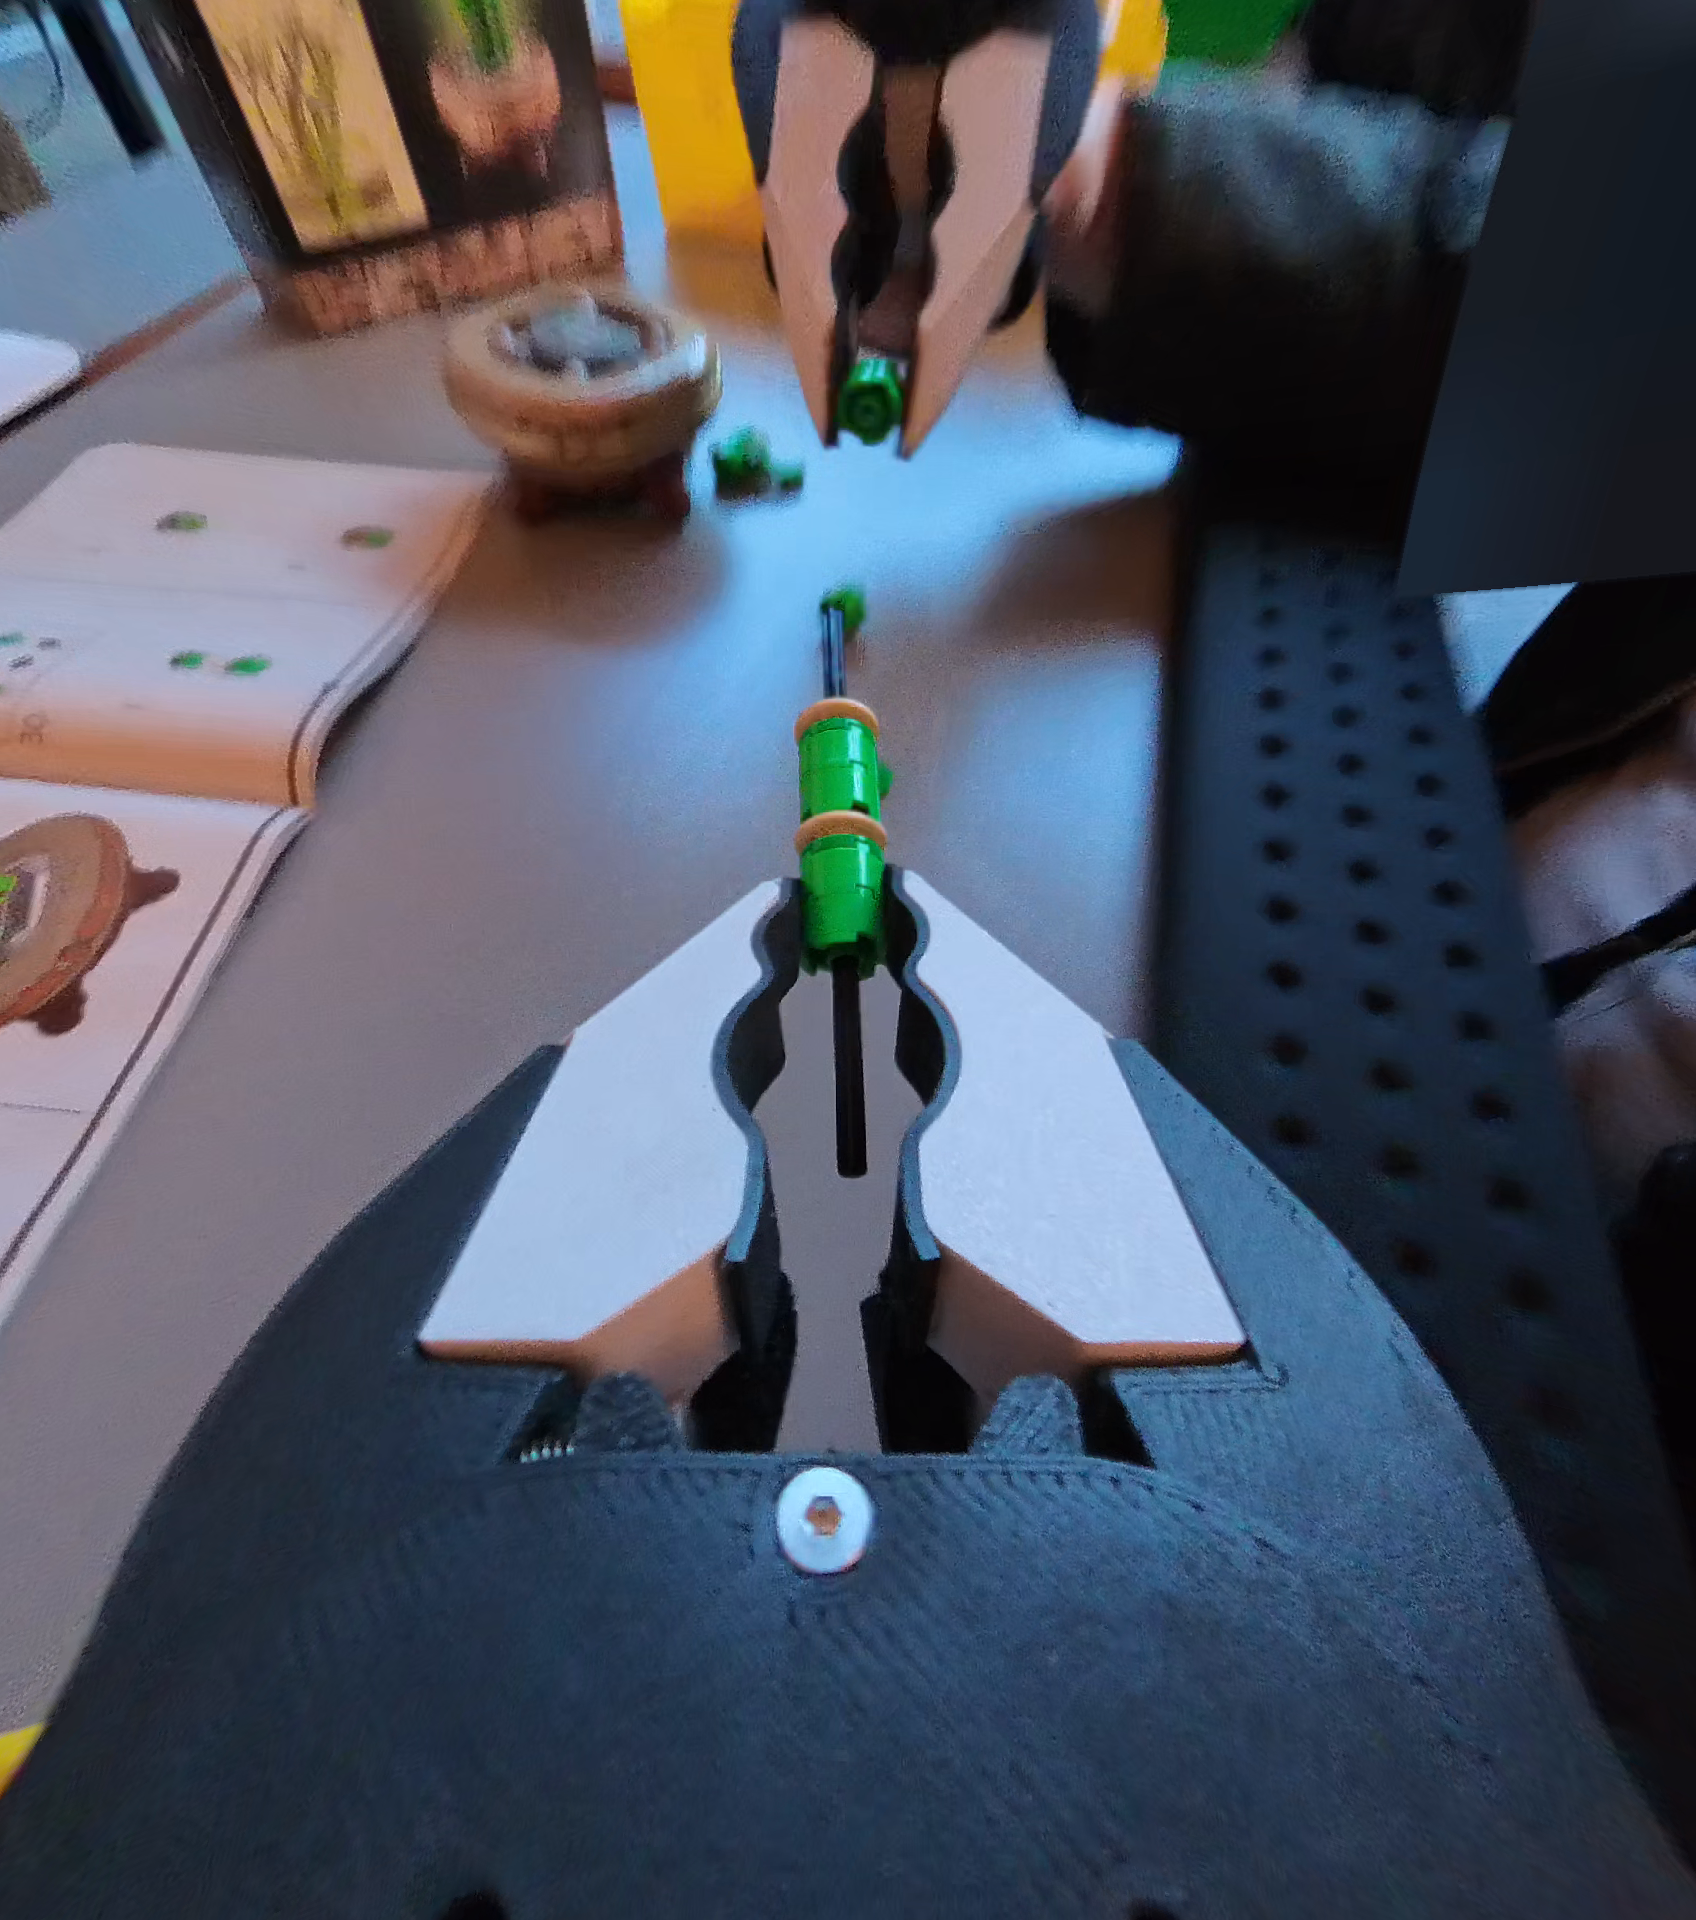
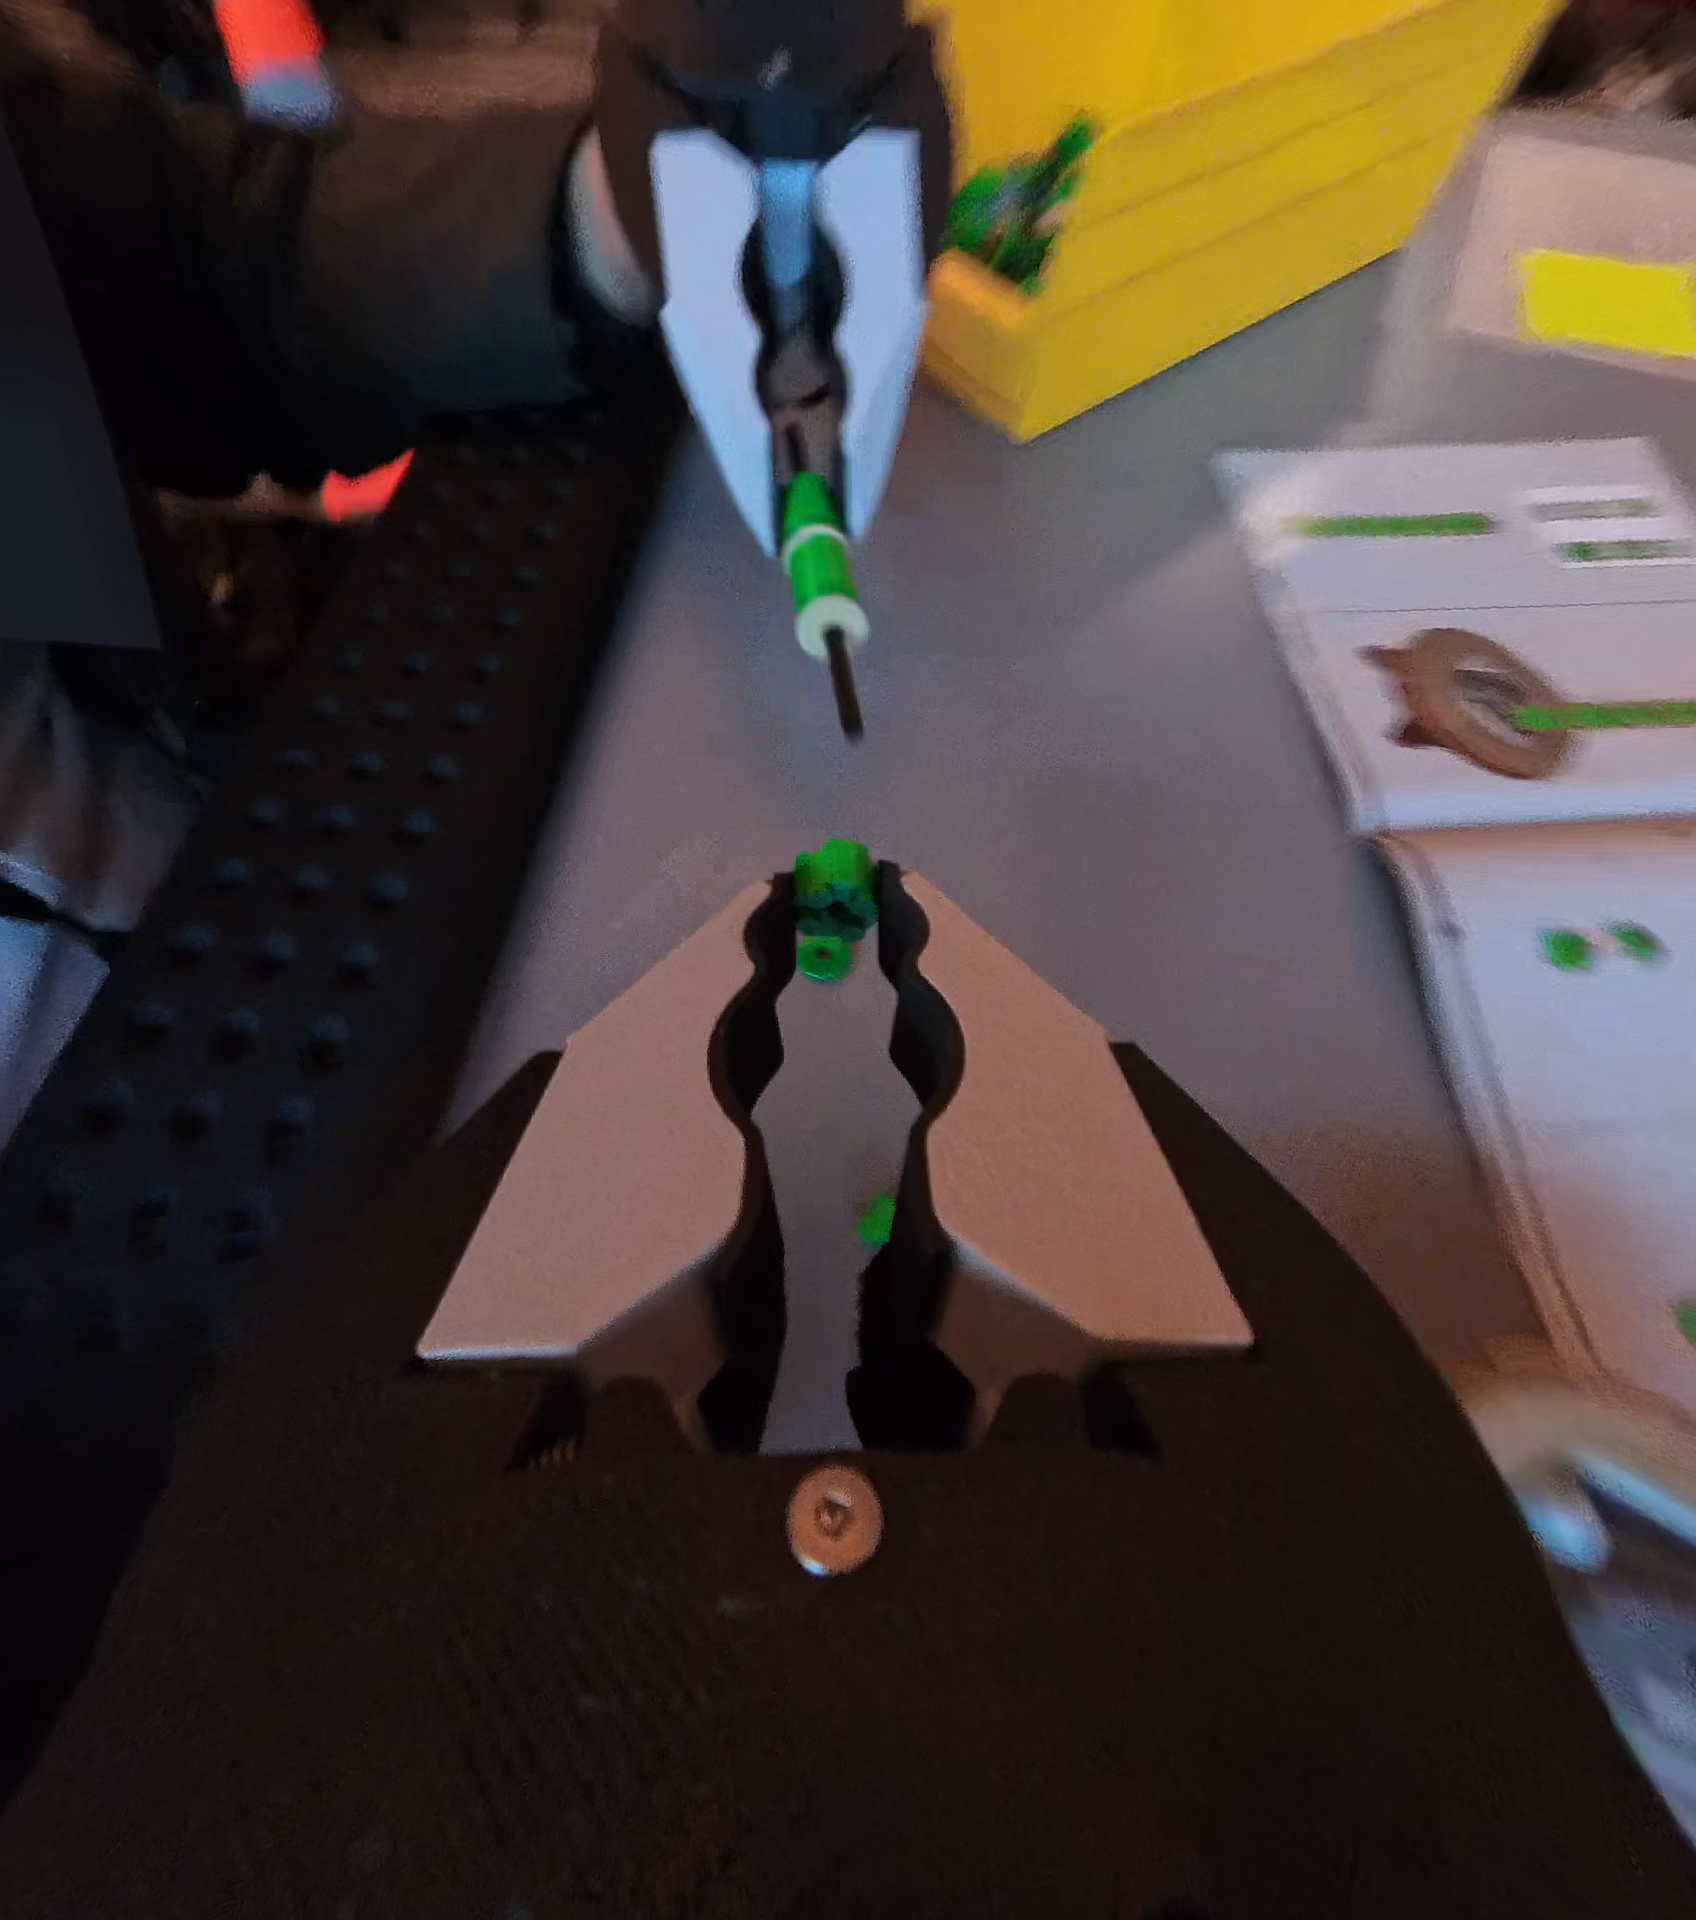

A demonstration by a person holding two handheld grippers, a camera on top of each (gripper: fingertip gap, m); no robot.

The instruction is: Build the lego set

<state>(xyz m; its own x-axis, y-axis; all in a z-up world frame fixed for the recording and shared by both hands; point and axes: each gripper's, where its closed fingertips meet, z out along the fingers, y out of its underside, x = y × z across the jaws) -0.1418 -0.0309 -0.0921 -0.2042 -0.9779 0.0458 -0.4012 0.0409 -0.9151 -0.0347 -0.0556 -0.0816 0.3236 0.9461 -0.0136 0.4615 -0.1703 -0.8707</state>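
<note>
Left wrist view: my left gripper (image 1: 842,914) is level above the table (image 1: 563,831), tips clamped on the green stalk (image 1: 839,831) threaded on a black axle (image 1: 849,1081). Facing it tip to tip, my right gripper (image 2: 831,904) pinches a small green piece (image 2: 831,883), apart from the axle end. Instruction booklet (image 1: 148,623) lies open alongside.

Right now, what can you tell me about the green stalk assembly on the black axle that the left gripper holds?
The green stalk assembly is a thin black axle threaded with glossy green plastic cylinders and two tan rings. The left gripper is shut on its lowest green segment, holding it above the grey table. One bare axle end runs back between the fingers; the other points at the right gripper, which pinches a small green piece a short gap away. Nothing else touches it.
</note>
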